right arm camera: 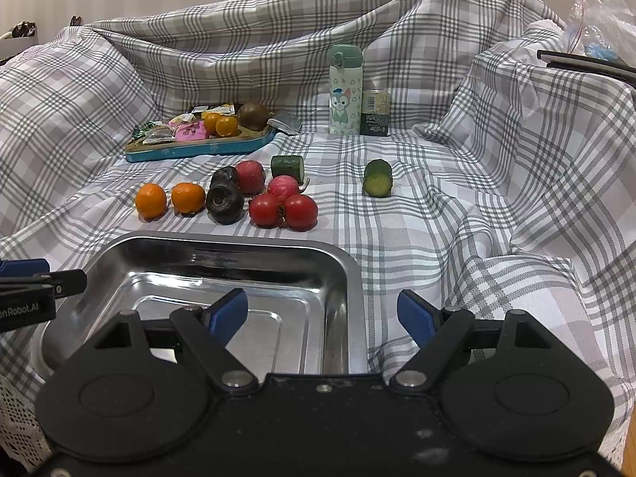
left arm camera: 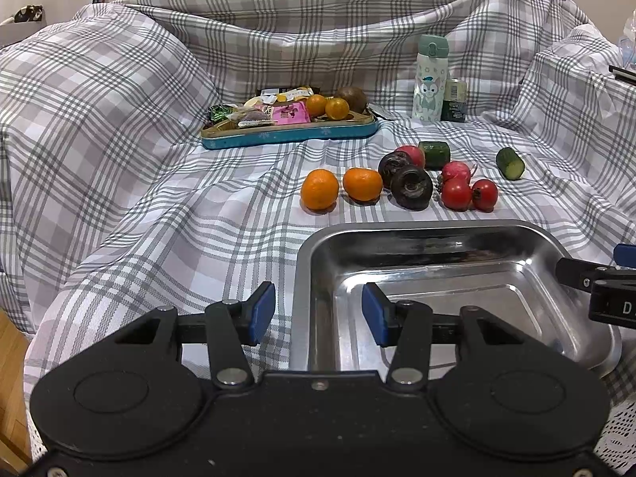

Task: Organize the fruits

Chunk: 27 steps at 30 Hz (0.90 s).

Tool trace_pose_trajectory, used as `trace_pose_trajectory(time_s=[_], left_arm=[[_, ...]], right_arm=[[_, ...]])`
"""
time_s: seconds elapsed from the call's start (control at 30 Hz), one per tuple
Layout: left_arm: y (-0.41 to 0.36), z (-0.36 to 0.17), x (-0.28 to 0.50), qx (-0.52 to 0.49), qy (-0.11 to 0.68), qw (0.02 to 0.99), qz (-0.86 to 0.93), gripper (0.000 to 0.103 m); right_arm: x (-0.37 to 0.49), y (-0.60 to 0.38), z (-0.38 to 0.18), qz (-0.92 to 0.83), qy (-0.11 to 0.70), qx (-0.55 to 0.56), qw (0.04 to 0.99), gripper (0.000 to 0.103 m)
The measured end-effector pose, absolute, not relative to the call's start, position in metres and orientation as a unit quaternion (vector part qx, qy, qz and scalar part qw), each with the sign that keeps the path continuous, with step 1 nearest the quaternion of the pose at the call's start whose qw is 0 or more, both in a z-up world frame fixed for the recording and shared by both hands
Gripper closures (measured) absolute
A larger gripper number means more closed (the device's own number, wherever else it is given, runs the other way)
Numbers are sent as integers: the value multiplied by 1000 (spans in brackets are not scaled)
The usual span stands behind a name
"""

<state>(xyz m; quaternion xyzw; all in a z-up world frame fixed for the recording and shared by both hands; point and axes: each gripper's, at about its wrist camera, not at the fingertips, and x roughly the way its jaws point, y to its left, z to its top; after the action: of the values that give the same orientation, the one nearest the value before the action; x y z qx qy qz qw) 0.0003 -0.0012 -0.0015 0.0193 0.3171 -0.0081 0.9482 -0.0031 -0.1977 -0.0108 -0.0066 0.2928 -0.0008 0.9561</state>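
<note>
Left gripper (left arm camera: 318, 312) and right gripper (right arm camera: 324, 314), both level and pointing forward, side by side. Jaws of each stand wide apart, blue pads (left arm camera: 262, 310) bare, nothing between them.

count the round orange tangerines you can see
4. Two round orange tangerines lie on the checked cloth beyond the steel tray: and. Two more, and, sit in the blue tin tray. Snack packets there may hide others.

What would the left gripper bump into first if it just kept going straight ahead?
Probably the steel tray: the open left gripper straddles its left rim. If it passed above the tray, the two oranges on the cloth come next; height is hard to judge.
</note>
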Motion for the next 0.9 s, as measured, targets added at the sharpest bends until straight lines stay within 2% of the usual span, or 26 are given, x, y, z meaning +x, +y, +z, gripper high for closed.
trace_pose_trajectory(time_s=[0.9], left_arm=[[-6, -3, 0, 30, 316, 948, -7, 48]], right_arm=[[-3, -197, -11, -1, 291, -8, 957, 18]])
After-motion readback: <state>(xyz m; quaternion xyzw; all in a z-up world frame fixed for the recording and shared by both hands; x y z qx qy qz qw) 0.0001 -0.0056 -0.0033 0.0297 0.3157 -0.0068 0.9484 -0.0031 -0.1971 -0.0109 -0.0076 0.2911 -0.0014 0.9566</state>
